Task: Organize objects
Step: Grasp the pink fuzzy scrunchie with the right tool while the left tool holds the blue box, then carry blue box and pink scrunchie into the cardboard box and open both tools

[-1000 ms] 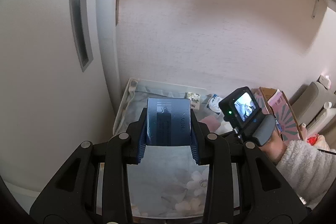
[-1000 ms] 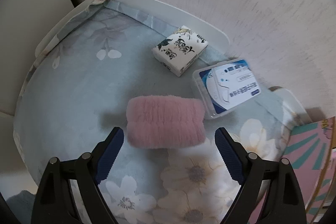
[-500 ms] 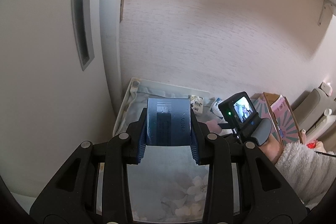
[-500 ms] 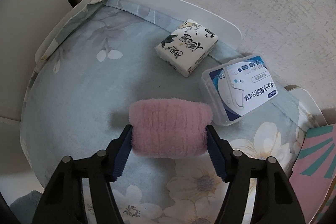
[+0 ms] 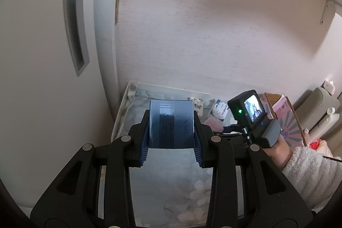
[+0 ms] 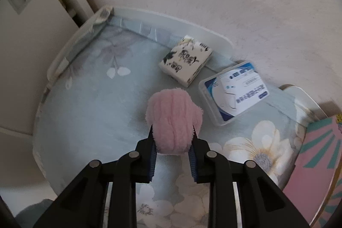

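Right gripper (image 6: 172,143) jaws are closing on the squished pink fluffy band (image 6: 174,121), bulging out the far side over the floral tray (image 6: 70,50), while the left gripper (image 5: 171,138) stays clamped on a dark blue box (image 5: 171,123).

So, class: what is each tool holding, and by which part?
The left tool clamps the dark blue box by its two sides. The right tool is closing on the pink fluffy roll, squeezing its near end.
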The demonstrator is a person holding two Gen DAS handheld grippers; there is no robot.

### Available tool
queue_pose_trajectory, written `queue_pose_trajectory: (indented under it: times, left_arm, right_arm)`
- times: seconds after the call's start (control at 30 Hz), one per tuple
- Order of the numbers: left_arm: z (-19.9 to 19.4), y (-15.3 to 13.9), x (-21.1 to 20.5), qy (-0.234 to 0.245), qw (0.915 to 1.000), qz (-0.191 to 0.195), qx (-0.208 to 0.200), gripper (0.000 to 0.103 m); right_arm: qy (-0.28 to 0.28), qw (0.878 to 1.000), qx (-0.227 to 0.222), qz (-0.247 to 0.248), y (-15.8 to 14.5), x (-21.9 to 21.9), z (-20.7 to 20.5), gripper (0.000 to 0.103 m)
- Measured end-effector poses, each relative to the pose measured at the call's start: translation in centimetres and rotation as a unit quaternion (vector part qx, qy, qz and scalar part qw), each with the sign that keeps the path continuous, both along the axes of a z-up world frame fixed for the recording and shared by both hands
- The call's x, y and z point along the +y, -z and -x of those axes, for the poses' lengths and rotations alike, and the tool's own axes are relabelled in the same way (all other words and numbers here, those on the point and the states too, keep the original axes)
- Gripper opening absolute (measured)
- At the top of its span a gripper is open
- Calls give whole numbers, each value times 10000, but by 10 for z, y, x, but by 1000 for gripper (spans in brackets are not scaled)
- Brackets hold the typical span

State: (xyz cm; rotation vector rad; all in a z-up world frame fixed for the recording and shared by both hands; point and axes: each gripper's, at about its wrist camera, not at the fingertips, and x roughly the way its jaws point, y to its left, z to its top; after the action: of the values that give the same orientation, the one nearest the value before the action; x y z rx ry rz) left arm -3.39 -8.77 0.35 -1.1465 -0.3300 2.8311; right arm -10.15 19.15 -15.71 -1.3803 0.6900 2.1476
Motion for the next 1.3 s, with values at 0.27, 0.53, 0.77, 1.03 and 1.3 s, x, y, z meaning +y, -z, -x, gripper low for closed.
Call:
queue_pose_trajectory:
  times: [0.27,0.53,0.77,1.03,1.3]
  left_arm:
    - [7,-6,5,197,9998,30,60,31]
    - [26,-6,25,569,9982,166,67,31]
    - [38,-2,48,975,9949,239,66,31]
    - [45,-1,65,1281,9912,326,79,31]
    - [48,-2,65,1411,9893,376,31,31]
  right_arm:
    - [732,9943,670,-381,-73,-6,-17,24]
    - [1495,9784,1145,-856,-139,-35,-57,24]
    - [1984,9628,1268,-1323,-170,-71,-95,24]
    - [2133,9597,1311,-1275,-159,-85,-100,24]
    - [2142,9588,1372,-1267,-159,-89,-103,24]
